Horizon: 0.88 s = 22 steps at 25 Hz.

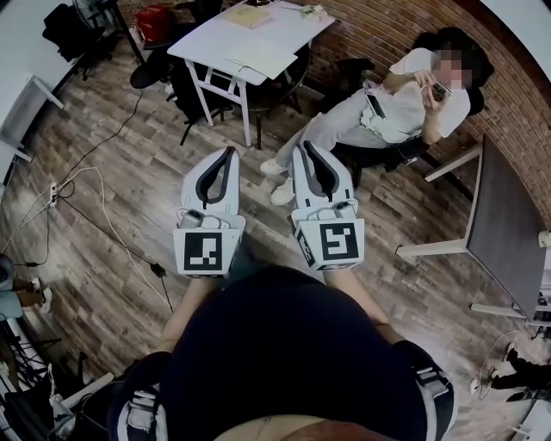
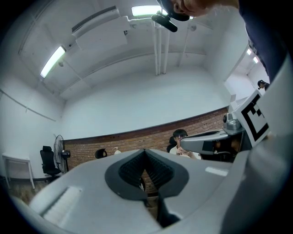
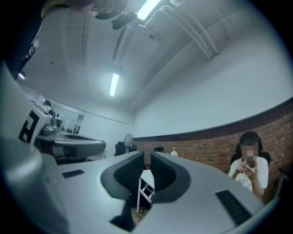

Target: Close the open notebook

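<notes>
The notebook I cannot pick out for sure. The likeliest place is the white table (image 1: 207,43) far ahead of me, where a tan flat thing (image 1: 250,15) lies toward the far edge and a pale spread of sheets (image 1: 261,59) lies at the near corner. Both are too small to show pages or a cover. Neither gripper is near that table.

I hold both grippers up in front of my chest, side by side, pointing out over the wooden floor (image 1: 103,172). My left gripper (image 1: 231,152) has its jaws closed tip to tip, with nothing between them. My right gripper (image 1: 303,146) has its jaws a narrow slit apart — empty too. Through that slit its own view shows a white table leg and some floor.

Between me and the white table the floor is open, with cables (image 1: 95,198) trailing across it on the left. A dark chair (image 1: 258,95) stands tucked under the table's near side. To the right a seated person (image 1: 396,103) leans back by the brick wall (image 1: 379,30), hands raised with a phone and legs stretched my way — the white shoes (image 1: 277,179) show just beyond my gripper tips. A dark table (image 1: 504,224) on pale legs stands at my far right. A standing fan (image 3: 128,139) shows by the wall in the right gripper view.
</notes>
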Each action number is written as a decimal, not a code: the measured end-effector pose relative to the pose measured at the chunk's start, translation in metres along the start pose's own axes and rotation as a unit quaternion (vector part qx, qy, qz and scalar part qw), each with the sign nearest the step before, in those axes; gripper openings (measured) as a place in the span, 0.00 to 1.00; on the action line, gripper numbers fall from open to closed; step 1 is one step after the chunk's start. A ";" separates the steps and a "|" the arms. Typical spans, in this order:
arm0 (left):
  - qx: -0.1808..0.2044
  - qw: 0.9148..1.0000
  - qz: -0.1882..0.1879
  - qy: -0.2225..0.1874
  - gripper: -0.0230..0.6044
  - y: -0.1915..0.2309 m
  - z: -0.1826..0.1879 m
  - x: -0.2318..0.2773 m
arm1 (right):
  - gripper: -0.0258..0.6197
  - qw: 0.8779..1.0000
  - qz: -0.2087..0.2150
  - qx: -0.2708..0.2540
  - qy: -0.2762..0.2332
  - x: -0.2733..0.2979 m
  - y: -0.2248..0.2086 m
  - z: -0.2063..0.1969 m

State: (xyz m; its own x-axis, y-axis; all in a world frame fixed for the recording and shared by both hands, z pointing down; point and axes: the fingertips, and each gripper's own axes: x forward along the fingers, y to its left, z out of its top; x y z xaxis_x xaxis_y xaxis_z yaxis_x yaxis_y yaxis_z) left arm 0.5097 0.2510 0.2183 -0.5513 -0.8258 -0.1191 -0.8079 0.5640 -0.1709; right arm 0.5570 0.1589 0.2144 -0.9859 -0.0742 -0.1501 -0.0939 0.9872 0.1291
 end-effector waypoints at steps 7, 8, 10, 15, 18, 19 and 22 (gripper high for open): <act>-0.012 1.000 -0.003 0.018 0.05 0.040 -0.021 0.047 | 0.07 1.000 -0.004 0.004 0.012 0.060 -0.009 -0.017; -0.013 1.000 -0.004 0.016 0.05 0.049 -0.022 0.055 | 0.09 1.000 -0.005 0.005 0.014 0.071 -0.009 -0.019; -0.012 1.000 -0.007 0.011 0.05 0.066 -0.024 0.072 | 0.16 1.000 -0.010 0.006 0.016 0.094 -0.011 -0.023; -0.005 1.000 -0.021 0.004 0.05 0.107 -0.027 0.116 | 0.16 1.000 -0.022 0.009 0.017 0.155 -0.016 -0.029; -0.005 0.999 -0.036 0.000 0.05 0.135 -0.028 0.144 | 0.16 0.999 -0.037 0.008 0.019 0.192 -0.019 -0.028; -0.006 0.999 -0.041 0.000 0.05 0.143 -0.029 0.152 | 0.16 0.999 -0.042 0.008 0.021 0.203 -0.021 -0.029; -0.011 0.998 -0.056 0.000 0.05 0.167 -0.036 0.177 | 0.16 0.998 -0.059 0.008 0.026 0.235 -0.025 -0.035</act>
State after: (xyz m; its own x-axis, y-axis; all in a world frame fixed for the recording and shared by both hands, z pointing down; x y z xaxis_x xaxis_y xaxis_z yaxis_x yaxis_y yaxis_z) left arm 0.2697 0.1995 0.2042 -0.4564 -0.8841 -0.1000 -0.8694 0.4670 -0.1610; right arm 0.3233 0.1122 0.2101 -0.9739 -0.1974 -0.1118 -0.2085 0.9731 0.0983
